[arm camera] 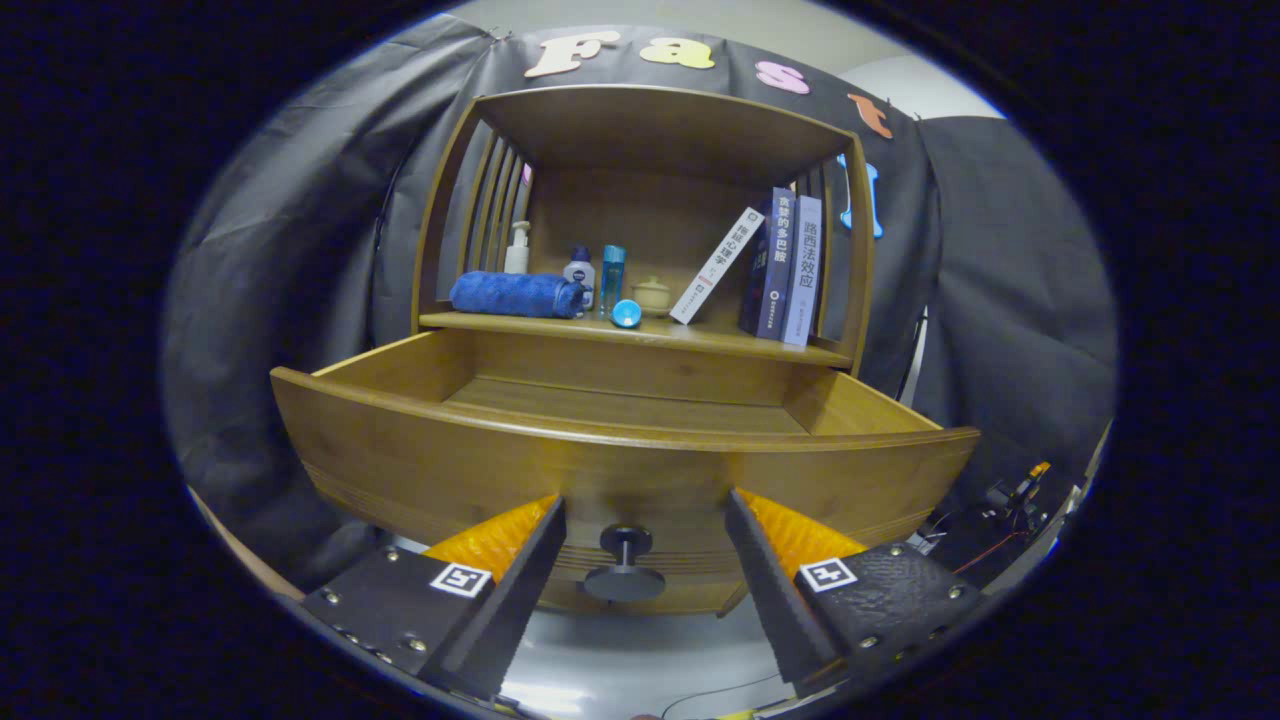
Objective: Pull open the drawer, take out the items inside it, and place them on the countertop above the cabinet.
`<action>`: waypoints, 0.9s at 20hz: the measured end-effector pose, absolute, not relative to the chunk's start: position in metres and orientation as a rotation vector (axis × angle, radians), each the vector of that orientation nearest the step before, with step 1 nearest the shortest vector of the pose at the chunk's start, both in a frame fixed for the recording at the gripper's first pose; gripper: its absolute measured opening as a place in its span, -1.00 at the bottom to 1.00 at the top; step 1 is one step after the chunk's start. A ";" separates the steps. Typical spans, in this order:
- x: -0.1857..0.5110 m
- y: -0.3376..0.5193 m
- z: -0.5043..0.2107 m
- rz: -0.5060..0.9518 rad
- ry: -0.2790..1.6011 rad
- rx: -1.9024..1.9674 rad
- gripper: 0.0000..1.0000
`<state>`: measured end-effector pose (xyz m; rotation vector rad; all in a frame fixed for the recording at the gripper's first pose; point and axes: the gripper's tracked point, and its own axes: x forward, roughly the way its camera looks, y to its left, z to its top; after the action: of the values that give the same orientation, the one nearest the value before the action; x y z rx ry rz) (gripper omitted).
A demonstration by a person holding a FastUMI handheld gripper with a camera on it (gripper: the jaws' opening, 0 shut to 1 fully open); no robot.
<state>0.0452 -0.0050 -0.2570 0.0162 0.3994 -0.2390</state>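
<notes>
The wooden drawer (pixel 430 470) of the cabinet stands pulled out toward me, and the part of its floor that I can see is bare wood. A dark round knob (pixel 625 580) sticks out of the drawer front. My gripper (pixel 645 510) is open, its fingers on either side of the knob and not touching it. On the countertop (pixel 700 338) above the drawer lie a rolled blue towel (pixel 515 294), a white pump bottle (pixel 517 248), a small white bottle with a blue cap (pixel 580 270), a blue tube (pixel 612 268), a blue round cap (pixel 626 313) and a small beige lidded jar (pixel 652 294).
Three books (pixel 785 265) lean at the right end of the countertop, under the cabinet's top shelf. Black cloth hangs behind and beside the cabinet. Cables and a small device (pixel 1010 495) lie low at the right. A shiny grey floor (pixel 650 650) shows below the drawer.
</notes>
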 end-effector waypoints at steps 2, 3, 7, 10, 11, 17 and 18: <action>0.049 -0.006 -0.257 -0.238 0.401 0.016 0.92; 0.052 -0.006 -0.257 -0.238 0.401 0.015 0.93; 0.063 -0.009 -0.257 -0.236 0.404 0.005 0.93; 0.076 -0.011 -0.258 -0.241 0.397 -0.003 0.93; 0.081 -0.011 -0.258 -0.243 0.398 -0.006 0.93; 0.119 -0.006 -0.255 -0.249 0.375 -0.015 0.93; 0.122 -0.006 -0.254 -0.249 0.374 -0.021 0.93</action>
<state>0.1223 -0.0063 -0.2544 -0.0212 0.3739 -0.2487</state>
